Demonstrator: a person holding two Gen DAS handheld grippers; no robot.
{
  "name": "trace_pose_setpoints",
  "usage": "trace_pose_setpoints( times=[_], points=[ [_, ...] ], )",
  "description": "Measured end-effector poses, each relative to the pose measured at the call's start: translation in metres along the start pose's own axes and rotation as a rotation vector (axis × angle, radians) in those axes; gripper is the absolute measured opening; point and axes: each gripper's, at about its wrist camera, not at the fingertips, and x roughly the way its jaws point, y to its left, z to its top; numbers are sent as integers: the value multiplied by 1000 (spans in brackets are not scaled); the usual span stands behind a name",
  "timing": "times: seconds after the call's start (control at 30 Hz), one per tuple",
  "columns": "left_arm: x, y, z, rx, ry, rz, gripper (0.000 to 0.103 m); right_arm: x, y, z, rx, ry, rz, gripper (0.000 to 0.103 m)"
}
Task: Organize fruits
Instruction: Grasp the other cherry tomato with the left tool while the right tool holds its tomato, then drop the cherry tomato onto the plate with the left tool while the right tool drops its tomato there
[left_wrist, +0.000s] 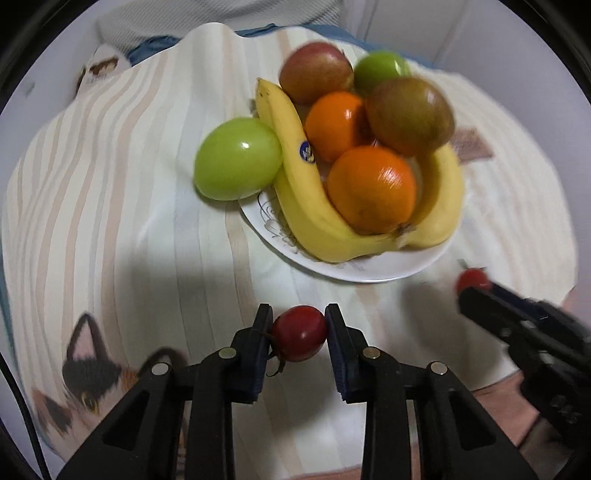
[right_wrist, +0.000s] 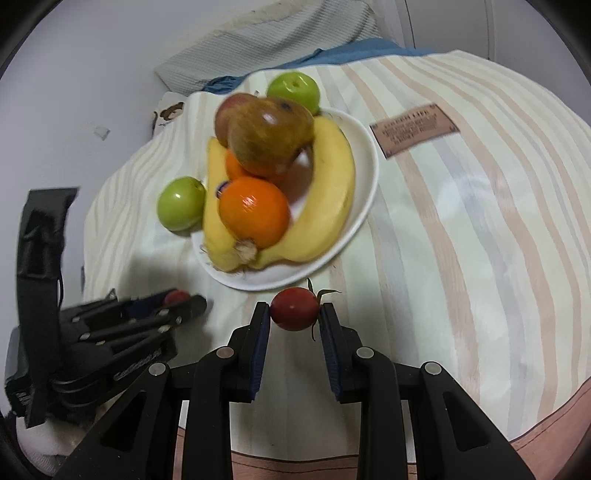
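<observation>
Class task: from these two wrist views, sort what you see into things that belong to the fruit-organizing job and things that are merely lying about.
Belongs to the job:
- left claw shut on a small red fruit
- right claw shut on another small red fruit
- white plate
- bananas
- oranges
- green fruit beside the plate

Just lying about:
- striped cloth
- brown label
- grey pillow

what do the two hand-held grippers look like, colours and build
Both are matte black plastic. The left hand-held gripper and right hand-held gripper each have two angular fingers with triangular cut-outs, round silver pins at the joints and dark blue ribbed pads inside the tips. Pale lettering on the left one's side is too blurred to read.
</observation>
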Motion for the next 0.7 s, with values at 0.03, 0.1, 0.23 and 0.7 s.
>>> trace_pose_setpoints(
  times=[0.03, 0.1, 0.23, 0.7],
  points=[
    [-6, 2, 2, -28, -4, -34, 26, -1, 2, 2, -5, -5, 8, 30],
    [-12, 4, 9, -64, -8, -79, 26, -3, 6, 6, -20, -13, 16, 30],
    [-12, 12, 34, -80, -20, -101, 26, 3, 12, 15, -36, -16, 22, 30],
    [5, 11, 80, -70, -18, -153, 26, 8, 9, 55, -87, -57, 20, 30]
  ],
)
